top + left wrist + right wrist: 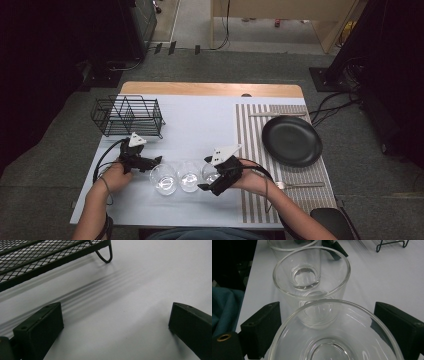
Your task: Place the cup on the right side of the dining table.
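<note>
Right tongs [332,322]: spread around nearest glass [334,340], not clenched. Left tongs [115,322]: spread, empty. Risk I see: closing crookedly knocks the touching middle glass [312,277].

Three tumblers [188,176]: clear glass, glossy, smooth, thick-based. Dish rack [128,116]: black wire and mesh metal, coated, satin. Plate [292,140]: black, smooth, low sheen. Worktop [210,89]: pale wood edge, covered by a white, matt, smooth sheet [200,125]. Placemat [252,150]: woven cloth, striped grey and white, ribbed. Cutlery [300,185]: bright metal. Right claw [209,176], left claw [148,164]: black, matt, plastic-looking.
</note>
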`<state>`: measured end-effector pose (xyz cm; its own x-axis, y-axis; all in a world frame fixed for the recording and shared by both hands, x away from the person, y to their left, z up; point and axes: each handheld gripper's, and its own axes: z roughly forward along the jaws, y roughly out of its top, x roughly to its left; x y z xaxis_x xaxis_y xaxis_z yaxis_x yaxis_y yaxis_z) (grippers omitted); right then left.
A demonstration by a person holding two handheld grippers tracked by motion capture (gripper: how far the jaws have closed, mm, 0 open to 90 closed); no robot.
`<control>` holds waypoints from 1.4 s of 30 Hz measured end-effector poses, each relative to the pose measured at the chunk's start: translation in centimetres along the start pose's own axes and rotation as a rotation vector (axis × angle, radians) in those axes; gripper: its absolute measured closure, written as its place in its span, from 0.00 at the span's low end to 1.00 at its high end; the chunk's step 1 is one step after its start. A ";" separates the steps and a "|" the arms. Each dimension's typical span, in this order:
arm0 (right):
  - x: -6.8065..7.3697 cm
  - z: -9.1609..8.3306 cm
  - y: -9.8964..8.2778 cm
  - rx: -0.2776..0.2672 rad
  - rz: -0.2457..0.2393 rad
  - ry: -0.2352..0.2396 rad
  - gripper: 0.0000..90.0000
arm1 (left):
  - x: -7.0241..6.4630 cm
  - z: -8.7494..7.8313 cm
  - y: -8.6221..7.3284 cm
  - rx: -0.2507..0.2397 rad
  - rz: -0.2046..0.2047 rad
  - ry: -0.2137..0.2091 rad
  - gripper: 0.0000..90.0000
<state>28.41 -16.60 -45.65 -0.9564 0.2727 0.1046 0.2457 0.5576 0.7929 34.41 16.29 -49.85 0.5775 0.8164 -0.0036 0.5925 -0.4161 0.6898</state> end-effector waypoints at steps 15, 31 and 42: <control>-0.4 0.7 -0.9 0.029 -0.016 0.032 0.10 | 0.0 0.0 0.0 0.000 0.000 0.000 0.00; -0.5 0.5 -1.5 0.014 -0.043 0.038 0.16 | 0.0 0.0 0.0 0.000 0.000 0.000 0.00; -0.6 0.3 -1.8 0.002 -0.069 0.048 0.20 | 0.0 0.0 0.0 0.000 0.000 0.000 0.00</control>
<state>28.63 -17.56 -47.29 -0.9775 0.1959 0.0780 0.1790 0.5751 0.7983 34.42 16.29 -49.85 0.5774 0.8165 -0.0038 0.5926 -0.4159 0.6898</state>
